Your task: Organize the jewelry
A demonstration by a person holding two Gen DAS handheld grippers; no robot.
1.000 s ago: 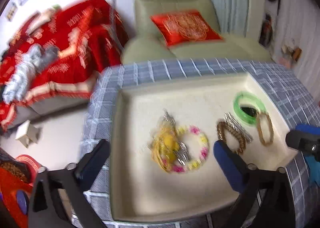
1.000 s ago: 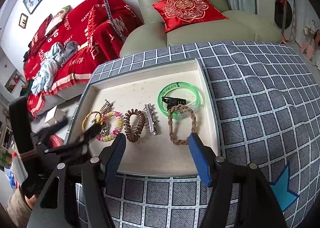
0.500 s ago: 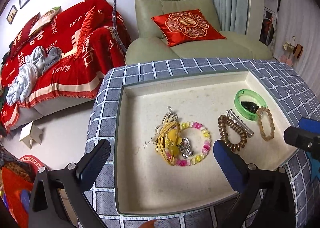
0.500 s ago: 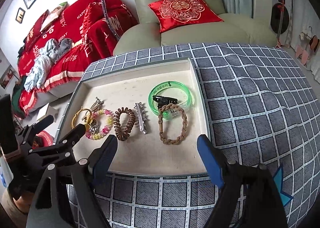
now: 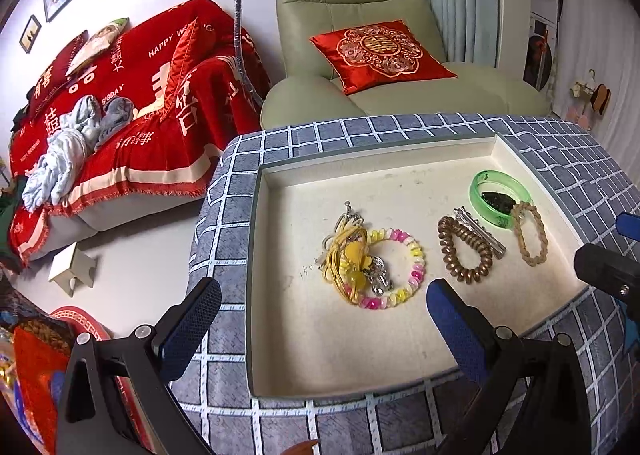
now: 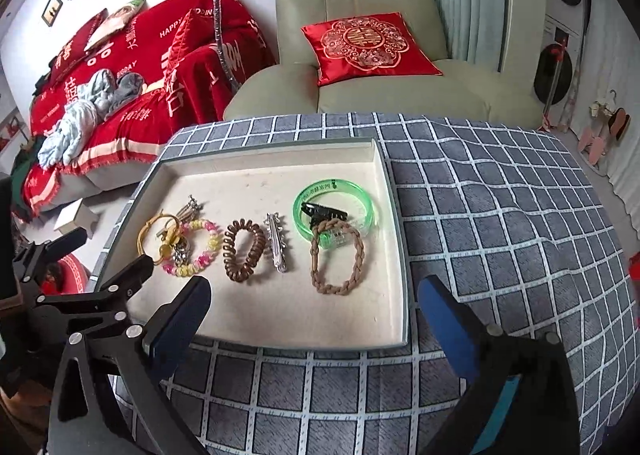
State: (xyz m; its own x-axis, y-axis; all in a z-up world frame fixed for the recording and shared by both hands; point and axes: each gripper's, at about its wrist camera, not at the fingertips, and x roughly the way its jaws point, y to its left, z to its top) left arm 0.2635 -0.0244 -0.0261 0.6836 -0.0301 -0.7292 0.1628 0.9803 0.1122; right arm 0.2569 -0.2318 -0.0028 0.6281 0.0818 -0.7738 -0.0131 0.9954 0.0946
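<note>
right claw (image 6: 308, 315): opening wide, nothing between its jaws
left claw (image 5: 320, 311): spread, empty
shallow cream tray (image 6: 256, 329): mid-frame, holding the jewelry

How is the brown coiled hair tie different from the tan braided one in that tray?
The brown spiral hair tie is dark, glossy and coiled like a phone cord; the tan braided hair tie is paler, matte and plaited. The spiral one lies clear beside the silver hair clip; the braided one overlaps the green bangle. Both are loops lying flat in the tray.
</note>
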